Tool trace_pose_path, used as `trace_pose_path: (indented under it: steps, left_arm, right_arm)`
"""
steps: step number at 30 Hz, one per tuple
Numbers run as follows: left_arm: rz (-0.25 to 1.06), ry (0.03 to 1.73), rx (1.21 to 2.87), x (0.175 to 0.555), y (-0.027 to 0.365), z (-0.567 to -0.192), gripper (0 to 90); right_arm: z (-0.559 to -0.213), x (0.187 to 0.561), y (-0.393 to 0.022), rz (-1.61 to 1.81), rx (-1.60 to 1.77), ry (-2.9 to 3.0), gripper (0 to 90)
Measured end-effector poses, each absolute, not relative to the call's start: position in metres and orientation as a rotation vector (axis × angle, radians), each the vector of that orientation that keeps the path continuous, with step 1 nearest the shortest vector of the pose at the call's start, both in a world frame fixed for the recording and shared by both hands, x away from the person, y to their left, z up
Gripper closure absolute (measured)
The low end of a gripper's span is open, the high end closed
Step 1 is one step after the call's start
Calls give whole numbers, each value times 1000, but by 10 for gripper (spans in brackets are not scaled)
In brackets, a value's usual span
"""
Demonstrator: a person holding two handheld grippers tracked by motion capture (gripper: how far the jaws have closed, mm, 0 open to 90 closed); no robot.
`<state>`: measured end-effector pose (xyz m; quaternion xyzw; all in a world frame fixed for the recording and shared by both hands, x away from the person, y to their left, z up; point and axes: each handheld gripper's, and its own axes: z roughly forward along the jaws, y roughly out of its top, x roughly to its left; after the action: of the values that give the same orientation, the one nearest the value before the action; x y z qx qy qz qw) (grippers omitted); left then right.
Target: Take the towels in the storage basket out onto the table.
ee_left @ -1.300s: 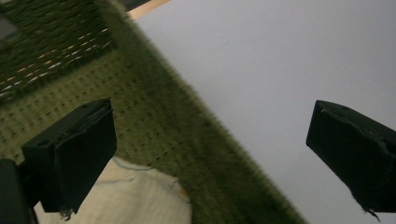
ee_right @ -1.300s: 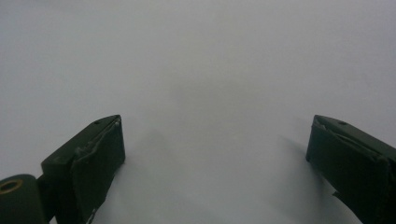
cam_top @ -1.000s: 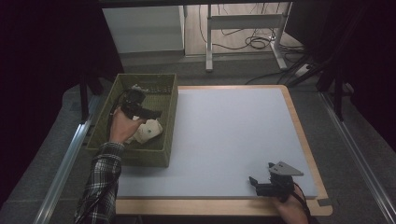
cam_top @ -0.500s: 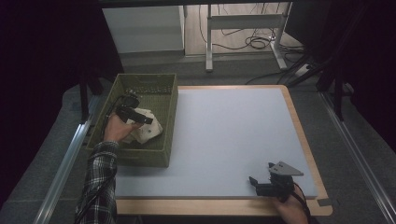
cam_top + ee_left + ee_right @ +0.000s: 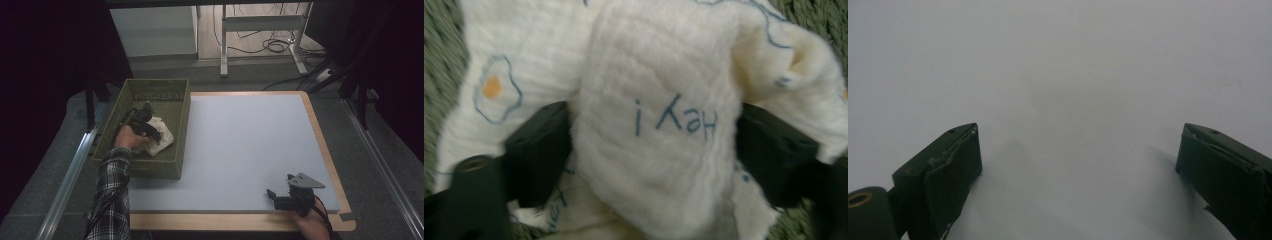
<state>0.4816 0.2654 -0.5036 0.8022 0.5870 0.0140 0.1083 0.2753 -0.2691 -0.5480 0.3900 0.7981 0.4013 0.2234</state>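
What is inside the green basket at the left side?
A white cloth with blue stitching lies inside the green basket; the left gripper has just been closing around a fold. Anything beneath the cloth is covered.

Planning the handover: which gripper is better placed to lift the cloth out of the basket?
Left gripper: it straddles the white cloth inside the green basket. Right gripper sits across the table.

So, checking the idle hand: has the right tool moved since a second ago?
No. The right tool sits at the same spot by the mat's near edge.
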Motion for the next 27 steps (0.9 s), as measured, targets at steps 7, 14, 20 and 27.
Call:
trace_pose_path:
  steps: [7, 14, 20, 27]
  left_arm:
    - [-5, 1707, 2358, 479, 265, -502, 701]
    - [29, 1646, 2325, 475, 268, -492, 773]
    - [91, 1571, 2238, 467, 275, -470, 774]
    - [177, 1482, 2163, 454, 279, -447, 774]
  right_arm:
    - [-548, 275, -269, 1108, 1076, 2204, 46]
    - [-548, 275, -269, 1113, 1075, 2204, 46]
    - [-548, 275, -269, 1111, 1075, 2206, 46]
    - [-548, 275, -269, 1111, 1075, 2205, 46]
